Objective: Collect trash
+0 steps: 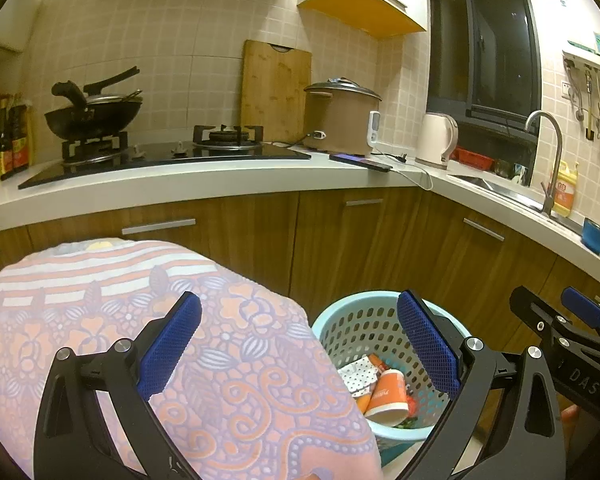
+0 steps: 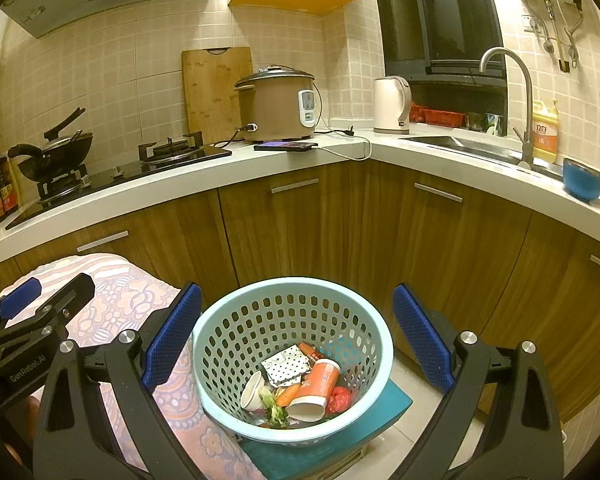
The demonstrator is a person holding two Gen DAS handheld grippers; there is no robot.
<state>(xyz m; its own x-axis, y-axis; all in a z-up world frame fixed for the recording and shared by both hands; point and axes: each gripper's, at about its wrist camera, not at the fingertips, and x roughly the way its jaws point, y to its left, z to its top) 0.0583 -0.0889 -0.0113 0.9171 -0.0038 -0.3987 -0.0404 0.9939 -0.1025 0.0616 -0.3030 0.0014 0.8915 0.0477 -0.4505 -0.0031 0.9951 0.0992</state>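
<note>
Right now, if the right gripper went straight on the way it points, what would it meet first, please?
Probably the pale blue perforated plastic basket, holding trash, centred between the open right gripper fingers; depth is unclear.

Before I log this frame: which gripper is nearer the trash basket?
Right. The right gripper is centred over the trash basket; the left gripper sits off to its left, above the patterned cloth.

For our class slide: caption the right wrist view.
Open right gripper above a blue basket holding trash.
</note>
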